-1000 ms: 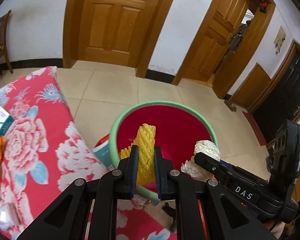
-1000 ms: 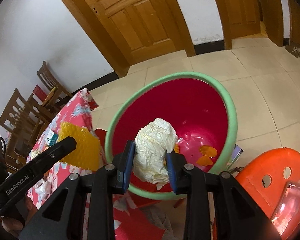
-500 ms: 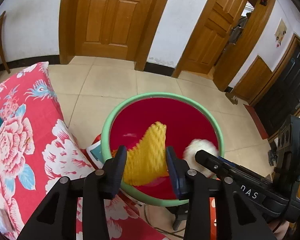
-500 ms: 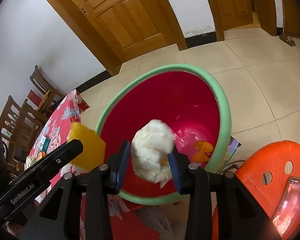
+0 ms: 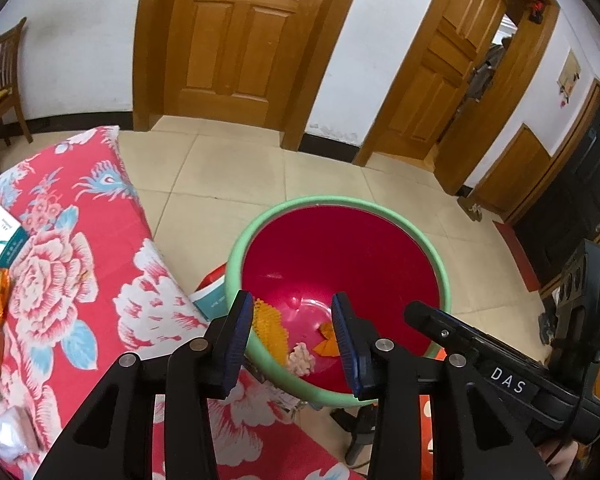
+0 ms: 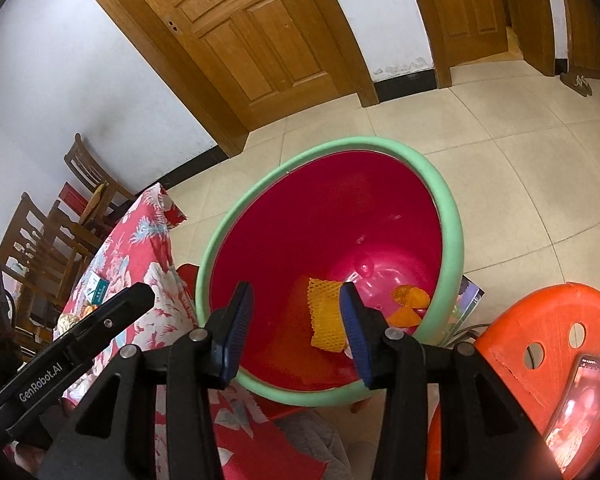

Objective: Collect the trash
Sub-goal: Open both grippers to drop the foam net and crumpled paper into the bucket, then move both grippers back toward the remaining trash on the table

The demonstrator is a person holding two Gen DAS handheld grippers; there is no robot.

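The yellow foam net, a crumpled white paper wad and orange peel lie at the bottom of the red green-rimmed bin beside the floral-clothed table, with the left gripper and right gripper above its near rim, their jaws just opened, apart and empty.

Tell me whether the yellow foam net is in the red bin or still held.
In the bin. The yellow foam net lies on the red bin's floor, and the left hand-held gripper, whose jaws have just been opening, holds nothing.
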